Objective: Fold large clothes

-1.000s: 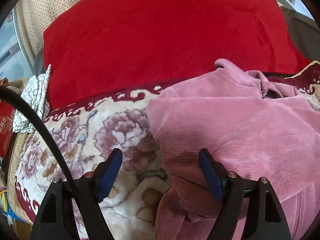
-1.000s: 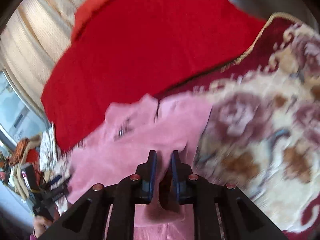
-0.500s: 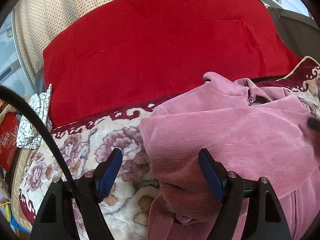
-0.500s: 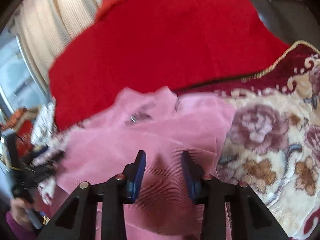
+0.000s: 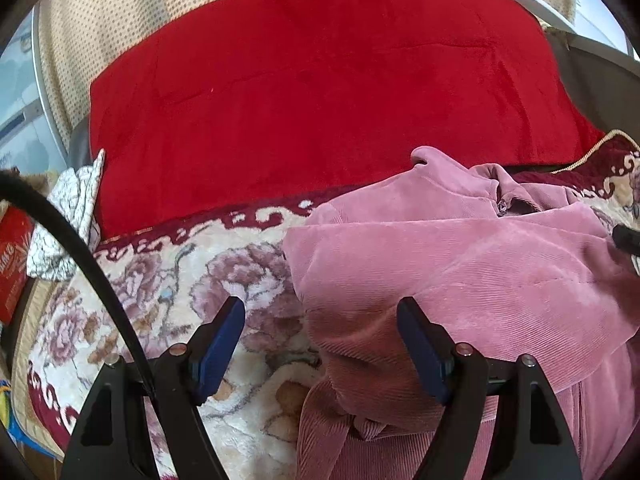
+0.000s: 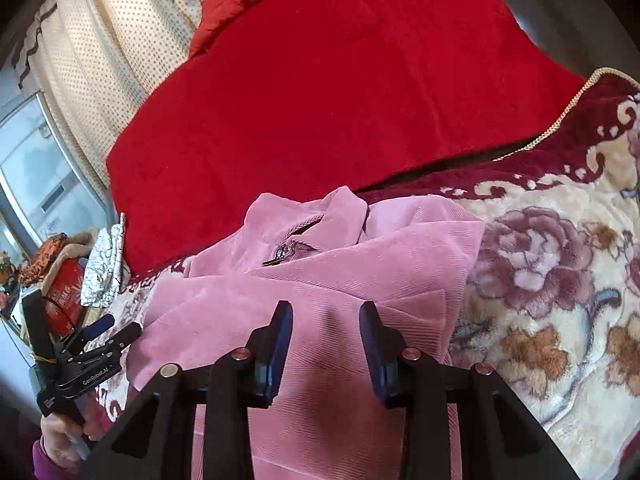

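Observation:
A pink corduroy jacket [image 5: 460, 272] lies on a floral blanket [image 5: 168, 288], both sleeves folded across its front, collar and zipper [image 6: 288, 252] toward the back. My left gripper [image 5: 320, 340] is open and empty, straddling the jacket's left edge. My right gripper [image 6: 325, 338] is open and empty, just above the folded sleeve [image 6: 320, 284] near the jacket's middle. The left gripper also shows in the right wrist view [image 6: 108, 330], held by a hand at the jacket's left side.
A large red cushion [image 5: 320, 100] stands behind the jacket. A white patterned cloth [image 5: 68, 208] and a red box [image 5: 12, 256] sit at the left edge. Dotted beige curtains [image 6: 100, 52] hang behind. The blanket [image 6: 560, 280] extends to the right.
My right gripper has opened and let go of the pink sleeve, which now lies flat across the jacket. My left gripper stays open and has barely moved.

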{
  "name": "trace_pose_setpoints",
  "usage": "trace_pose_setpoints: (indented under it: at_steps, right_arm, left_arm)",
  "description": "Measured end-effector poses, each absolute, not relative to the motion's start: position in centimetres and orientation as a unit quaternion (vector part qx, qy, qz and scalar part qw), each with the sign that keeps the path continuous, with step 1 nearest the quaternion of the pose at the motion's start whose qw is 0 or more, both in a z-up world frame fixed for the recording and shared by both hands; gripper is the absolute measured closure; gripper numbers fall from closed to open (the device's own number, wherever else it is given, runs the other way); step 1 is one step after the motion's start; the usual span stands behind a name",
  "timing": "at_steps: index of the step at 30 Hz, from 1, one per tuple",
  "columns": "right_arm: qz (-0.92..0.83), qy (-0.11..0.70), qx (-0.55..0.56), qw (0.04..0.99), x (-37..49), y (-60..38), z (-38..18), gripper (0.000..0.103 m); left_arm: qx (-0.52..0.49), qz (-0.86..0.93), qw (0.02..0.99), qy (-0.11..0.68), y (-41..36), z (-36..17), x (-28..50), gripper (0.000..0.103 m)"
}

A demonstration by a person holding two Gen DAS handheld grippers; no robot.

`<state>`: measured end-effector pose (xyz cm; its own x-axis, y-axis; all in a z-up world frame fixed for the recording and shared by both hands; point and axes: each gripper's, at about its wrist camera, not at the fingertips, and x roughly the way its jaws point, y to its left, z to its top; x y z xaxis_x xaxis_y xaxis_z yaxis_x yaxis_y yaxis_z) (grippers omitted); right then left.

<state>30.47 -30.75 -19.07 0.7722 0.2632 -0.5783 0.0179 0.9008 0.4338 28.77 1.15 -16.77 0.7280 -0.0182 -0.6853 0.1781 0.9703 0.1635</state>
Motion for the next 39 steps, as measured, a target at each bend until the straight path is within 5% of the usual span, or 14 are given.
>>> trace_pose_setpoints:
  at_steps: [6, 18, 23, 25, 32, 39]
  right_arm:
    - [0.034, 0.423, 0.17, 0.89, 34.0, -29.0, -22.7, 0.063]
    - [-0.008, 0.376, 0.041, 0.926, 31.8, -25.2, -19.8, 0.063]
    - [-0.023, 0.356, 0.001, 0.934, 31.1, -24.3, -18.7, 0.063]
    - [-0.033, 0.35, -0.009, 0.936, 30.6, -24.2, -18.5, 0.048]
    - [-0.045, 0.32, -0.032, 0.946, 30.0, -23.4, -17.4, 0.048]
    - [-0.055, 0.31, -0.063, 0.947, 29.4, -22.3, -17.0, 0.048]
  left_arm:
    - [0.1, -0.051, 0.9, 0.42, 0.8, -19.1, 29.8, 0.024]
    - [0.153, -0.002, 0.902, 0.404, -0.7, -20.0, 29.6, 0.004]
    - [0.148, 0.005, 0.9, 0.409, -0.5, -20.5, 29.9, 0.003]
    - [0.133, 0.009, 0.899, 0.416, -0.1, -20.7, 30.2, 0.0]
    - [0.016, -0.004, 0.891, 0.453, 2.5, -21.7, 30.6, 0.0]
    - [0.039, -0.006, 0.898, 0.438, 2.0, -21.7, 30.1, 0.0]
